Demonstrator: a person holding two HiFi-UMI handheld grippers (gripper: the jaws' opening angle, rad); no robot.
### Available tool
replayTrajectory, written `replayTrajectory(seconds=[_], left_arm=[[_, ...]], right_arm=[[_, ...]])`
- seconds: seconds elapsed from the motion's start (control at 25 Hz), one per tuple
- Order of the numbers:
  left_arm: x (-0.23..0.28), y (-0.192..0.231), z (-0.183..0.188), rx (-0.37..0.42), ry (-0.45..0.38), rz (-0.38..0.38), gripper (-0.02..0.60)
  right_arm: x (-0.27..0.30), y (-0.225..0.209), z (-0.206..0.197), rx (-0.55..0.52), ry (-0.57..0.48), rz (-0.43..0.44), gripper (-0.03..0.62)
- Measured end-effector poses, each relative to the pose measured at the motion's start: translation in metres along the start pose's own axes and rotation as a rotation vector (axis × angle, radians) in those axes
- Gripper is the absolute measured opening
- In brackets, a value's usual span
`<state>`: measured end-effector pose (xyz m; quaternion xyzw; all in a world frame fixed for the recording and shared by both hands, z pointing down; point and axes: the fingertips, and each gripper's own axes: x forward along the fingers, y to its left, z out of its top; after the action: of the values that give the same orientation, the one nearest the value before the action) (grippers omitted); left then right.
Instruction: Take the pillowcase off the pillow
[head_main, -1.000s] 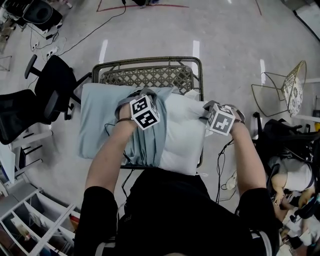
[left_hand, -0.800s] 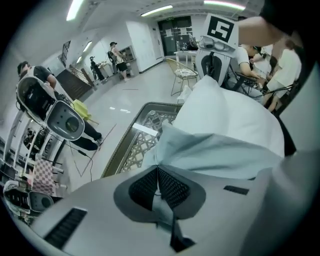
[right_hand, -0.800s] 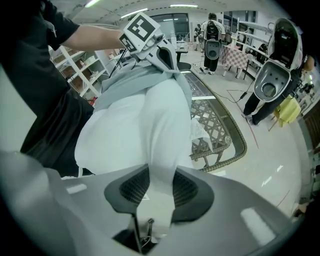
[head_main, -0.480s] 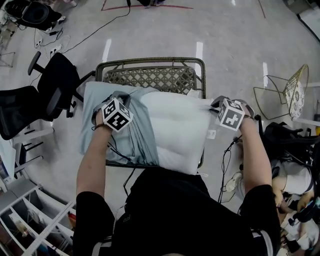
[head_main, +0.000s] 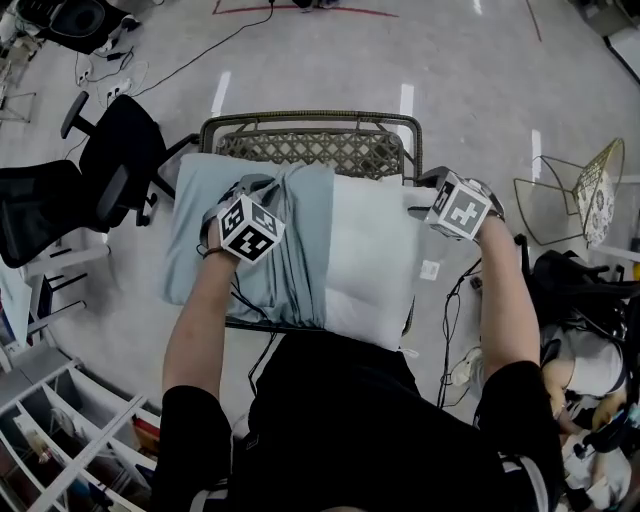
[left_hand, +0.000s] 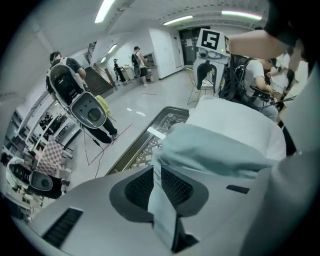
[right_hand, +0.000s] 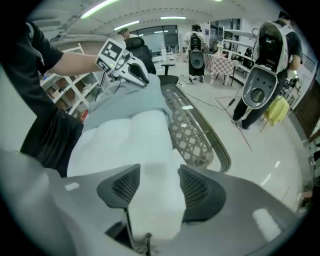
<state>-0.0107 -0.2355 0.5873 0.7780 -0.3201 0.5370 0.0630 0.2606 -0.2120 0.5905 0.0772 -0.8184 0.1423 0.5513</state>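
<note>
Head view: the scene is being shot from above, steeply downward, far enough back that the whole woven seat (head_main: 300, 152), the pillow (head_main: 372, 262) and the surrounding floor (head_main: 450, 60) are being framed.

Left gripper view: it is being shot low, right up against a fold of the pillowcase (left_hand: 210, 150), facing rightward across the pillow.

Right gripper view: it is being shot from the opposite end, pressed close to the pillow's white corner, facing leftward.

Pillow, pillowcase and seat lattice are being covered by all three views. The two gripper views are being aimed toward each other.
</note>
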Motion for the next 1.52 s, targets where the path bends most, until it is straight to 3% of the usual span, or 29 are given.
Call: replayTrajectory(seconds=[0.16,0.28,0.4,0.52,0.56,0.64,0.72,0.8,0.92,1.04,1.16,1.32,1.4,1.52], left_arm=[[-0.003,0.017,-0.012,-0.076,-0.013,0.008,0.054],[0.011,0.029,-0.026,-0.052,0.021,-0.001,0.06],[0.032,0.036,-0.036,-0.021,0.056,-0.044,0.14],[0.048,0.039,-0.042,-0.002,0.069,-0.114,0.186],[0.051,0.039,-0.043,-0.001,0.071,-0.14,0.186],[0.053,0.04,-0.043,0.035,0.081,-0.167,0.155],[0.05,0.043,-0.046,0.119,0.099,-0.148,0.011],[0.044,0.046,-0.053,0.167,0.115,-0.132,0.008],[0.028,0.062,-0.067,0.176,0.132,-0.103,0.006],[0.011,0.078,-0.079,0.15,0.129,-0.092,0.005],[-0.004,0.091,-0.089,0.159,0.134,-0.06,0.005],[-0.021,0.114,-0.104,0.11,0.129,-0.013,0.006],[-0.023,0.117,-0.107,0.08,0.117,0.016,0.006],[-0.02,0.103,-0.089,0.091,0.092,0.072,0.008]], right_arm=[[0.043,0.025,0.045,-0.083,-0.011,0.042,0.363],[0.079,0.03,0.062,-0.13,0.048,0.041,0.402],[0.102,0.025,0.057,-0.099,0.163,0.056,0.47],[0.127,0.033,0.046,-0.019,0.201,0.16,0.474],[0.132,0.037,0.045,-0.008,0.189,0.196,0.471],[0.127,0.042,0.044,-0.016,0.17,0.234,0.399],[0.114,0.046,0.046,-0.018,0.145,0.263,0.294],[0.099,0.05,0.048,0.016,0.113,0.31,0.223],[0.081,0.05,0.045,0.064,0.137,0.336,0.207],[0.072,0.042,0.049,0.036,0.155,0.318,0.201],[0.059,0.027,0.063,0.013,0.125,0.29,0.195],[0.044,0.009,0.08,-0.016,0.092,0.244,0.192],[0.048,0.001,0.082,-0.032,0.092,0.179,0.202],[0.061,-0.011,0.081,-0.052,0.136,0.014,0.253]])
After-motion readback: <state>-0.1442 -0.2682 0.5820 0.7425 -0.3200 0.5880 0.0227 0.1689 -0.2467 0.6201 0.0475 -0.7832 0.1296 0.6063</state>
